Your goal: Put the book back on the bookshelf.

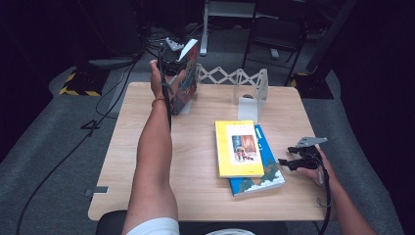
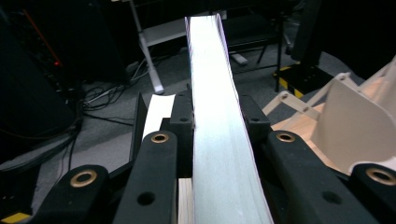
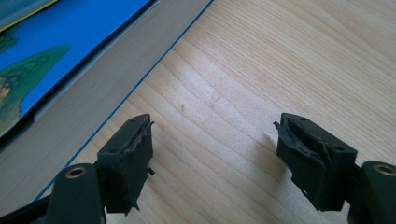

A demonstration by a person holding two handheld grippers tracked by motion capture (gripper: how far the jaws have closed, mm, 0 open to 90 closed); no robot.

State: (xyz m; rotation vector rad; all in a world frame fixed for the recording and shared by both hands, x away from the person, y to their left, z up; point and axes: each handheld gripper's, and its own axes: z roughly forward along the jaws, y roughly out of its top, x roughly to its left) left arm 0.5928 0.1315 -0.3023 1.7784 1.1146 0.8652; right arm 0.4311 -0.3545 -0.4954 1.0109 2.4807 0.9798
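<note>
- We've got the left gripper (image 2: 215, 122) clamped on an upright book (image 1: 187, 78) at the counter's (image 1: 147, 161) far-left edge, by the white rack (image 1: 244, 85).
- Right gripper (image 3: 215, 158) rests w/ jaws apart, nothing between, beside the blue book (image 1: 266, 176).

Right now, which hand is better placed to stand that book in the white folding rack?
Left. The left gripper is clamped on the upright book beside the rack. The right gripper rests open by the stacked books.

A yellow book (image 1: 238, 148) lies on a blue book (image 1: 262, 172) at the wooden tabletop's (image 1: 195, 161) middle. A white folding rack (image 1: 240, 82) stands at the far edge.
</note>
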